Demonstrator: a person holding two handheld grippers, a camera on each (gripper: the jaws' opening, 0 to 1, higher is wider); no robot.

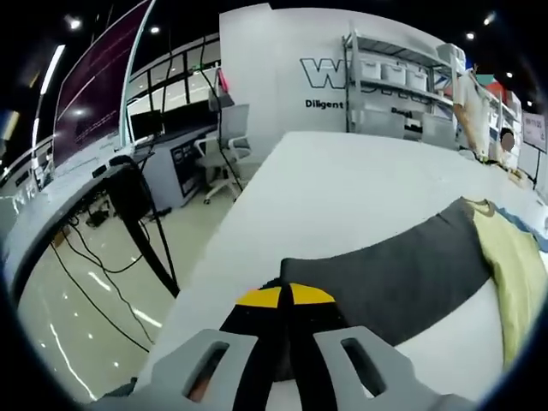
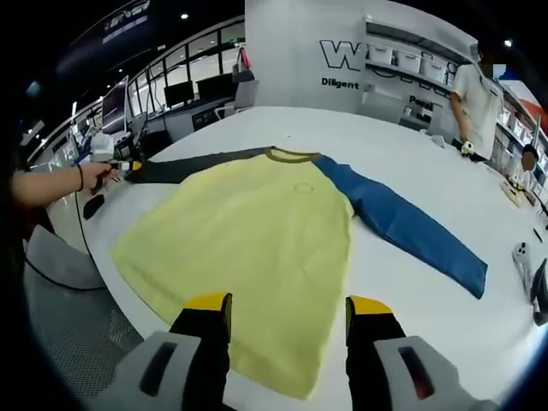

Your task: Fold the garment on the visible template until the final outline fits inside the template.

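Yellow-tipped jaws of the left gripper [image 1: 287, 321] were pinched on the dark grey sleeve [image 1: 390, 274], seemingly to fold it inward. Spread flat on the white table [image 2: 411, 154], the yellow shirt [image 2: 248, 240] lay under the right gripper [image 2: 289, 321], jaws apart.

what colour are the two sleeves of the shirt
One sleeve blue, the other dark grey; right gripper view.
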